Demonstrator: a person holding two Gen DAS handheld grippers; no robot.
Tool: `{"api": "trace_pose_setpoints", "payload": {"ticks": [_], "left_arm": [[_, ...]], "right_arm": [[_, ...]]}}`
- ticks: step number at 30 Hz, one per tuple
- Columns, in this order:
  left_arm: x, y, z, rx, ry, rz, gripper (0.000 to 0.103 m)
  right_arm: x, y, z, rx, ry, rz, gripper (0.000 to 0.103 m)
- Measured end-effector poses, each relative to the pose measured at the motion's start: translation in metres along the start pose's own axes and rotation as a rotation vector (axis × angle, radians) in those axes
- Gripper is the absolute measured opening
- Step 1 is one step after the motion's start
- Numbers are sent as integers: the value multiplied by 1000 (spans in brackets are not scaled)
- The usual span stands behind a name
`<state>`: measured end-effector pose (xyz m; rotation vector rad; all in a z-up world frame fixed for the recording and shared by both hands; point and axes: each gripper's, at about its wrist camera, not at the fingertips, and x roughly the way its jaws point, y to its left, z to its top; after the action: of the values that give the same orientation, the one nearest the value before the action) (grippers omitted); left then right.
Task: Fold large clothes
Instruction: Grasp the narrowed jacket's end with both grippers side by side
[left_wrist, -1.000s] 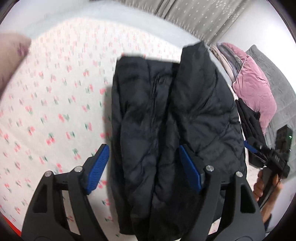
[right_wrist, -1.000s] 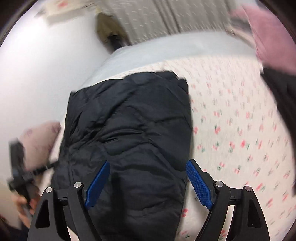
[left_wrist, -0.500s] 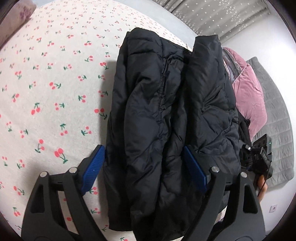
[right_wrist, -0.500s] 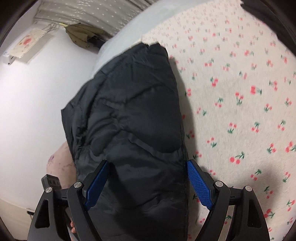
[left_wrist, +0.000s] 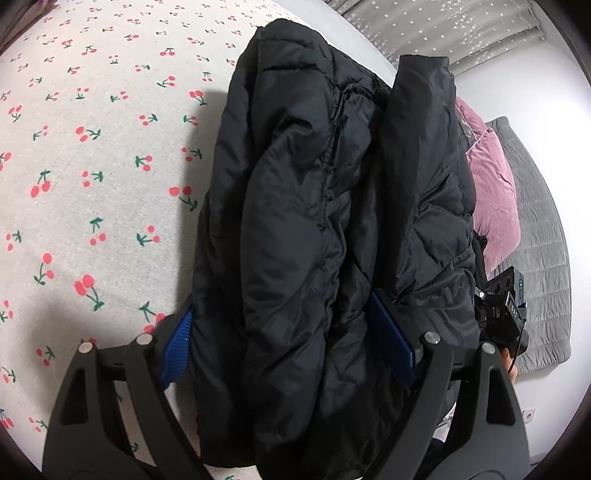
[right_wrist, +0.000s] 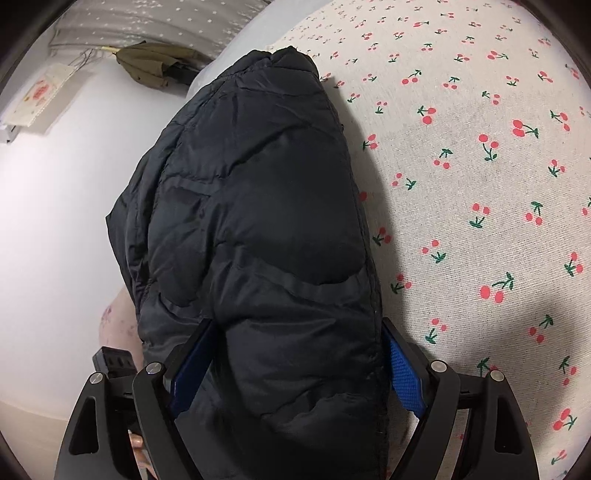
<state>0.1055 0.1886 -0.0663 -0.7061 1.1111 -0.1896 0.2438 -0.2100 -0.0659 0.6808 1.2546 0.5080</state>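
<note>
Jacket: the black puffer jacket (left_wrist: 332, 236) lies on the bed (left_wrist: 92, 166), already folded lengthwise into a thick strip.
Long axis: it runs from near, between your fingers, straight away to the far edge of the bed in both wrist views.
Left gripper (left_wrist: 288, 343): its 2 fingers (left_wrist: 177, 343) straddle the near end of the left layer; the blue pads sit at the fabric's sides, but you cannot tell whether they pinch or only bracket it.
Right gripper (right_wrist: 295, 373): the same here, with fingers (right_wrist: 402, 373) on either side of the near end and the bulk bulging between them; whether they have bitten is unclear.
Nearer hand: neither, since both sit at the same near end, side by side.
Likely move: judging by this, you would carry the near end toward the far end to halve the strip.
Edges: the jacket's right side runs beside the pink pillow (left_wrist: 495, 192); the bed's edge lies under the jacket's side in the right wrist view.
Open room: the cherry-print sheet is wide to the left in the left wrist view, so drift that way if the stack slides.
</note>
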Motion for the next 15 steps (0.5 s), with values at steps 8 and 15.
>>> {"api": "trace_pose_setpoints", "payload": {"ticks": [8, 15], "left_arm": [[5, -9, 0, 10, -20, 18, 87], [9, -20, 0, 22, -51, 36, 72]], "right_arm": [[4, 14, -14, -47, -28, -27, 86], [7, 32, -24, -85, -49, -43, 77]]}}
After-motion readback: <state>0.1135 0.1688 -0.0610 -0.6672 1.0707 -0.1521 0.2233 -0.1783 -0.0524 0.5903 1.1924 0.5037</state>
